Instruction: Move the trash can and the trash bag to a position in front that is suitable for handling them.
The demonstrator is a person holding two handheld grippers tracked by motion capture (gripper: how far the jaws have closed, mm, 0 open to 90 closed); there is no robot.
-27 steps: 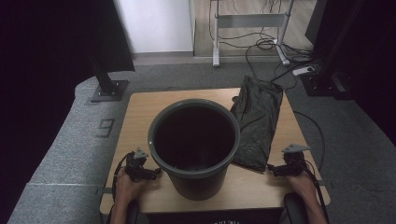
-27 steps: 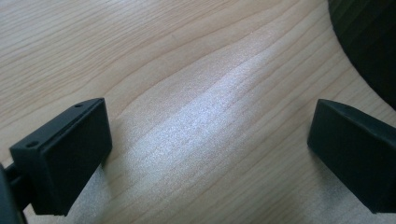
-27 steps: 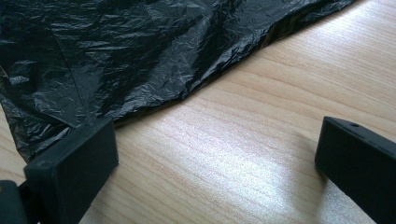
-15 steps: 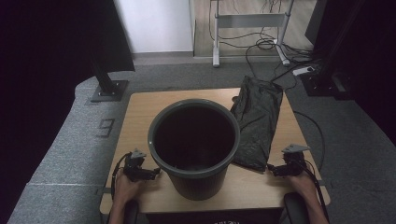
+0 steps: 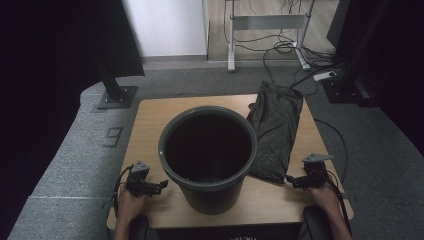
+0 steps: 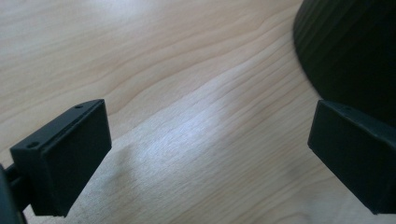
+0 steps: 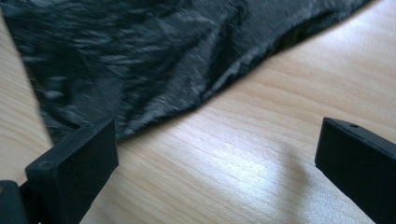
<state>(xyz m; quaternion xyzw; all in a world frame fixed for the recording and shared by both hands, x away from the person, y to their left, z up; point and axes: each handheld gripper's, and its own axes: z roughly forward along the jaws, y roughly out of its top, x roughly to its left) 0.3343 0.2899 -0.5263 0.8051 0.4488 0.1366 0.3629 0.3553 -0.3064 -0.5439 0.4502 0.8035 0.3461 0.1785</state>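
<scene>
Both hand-held grippers spread, empty: left (image 5: 161, 186) beside bin (image 5: 207, 155); right (image 5: 290, 179) apparently near bag (image 5: 274, 130).

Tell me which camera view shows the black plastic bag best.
The high view: the whole black plastic bag lies flat on the table, right of the bin, its outline complete. The right gripper view gives a close look at one crinkled corner beyond the open jaws. The left gripper view looks at wood and the bin's side.
</scene>
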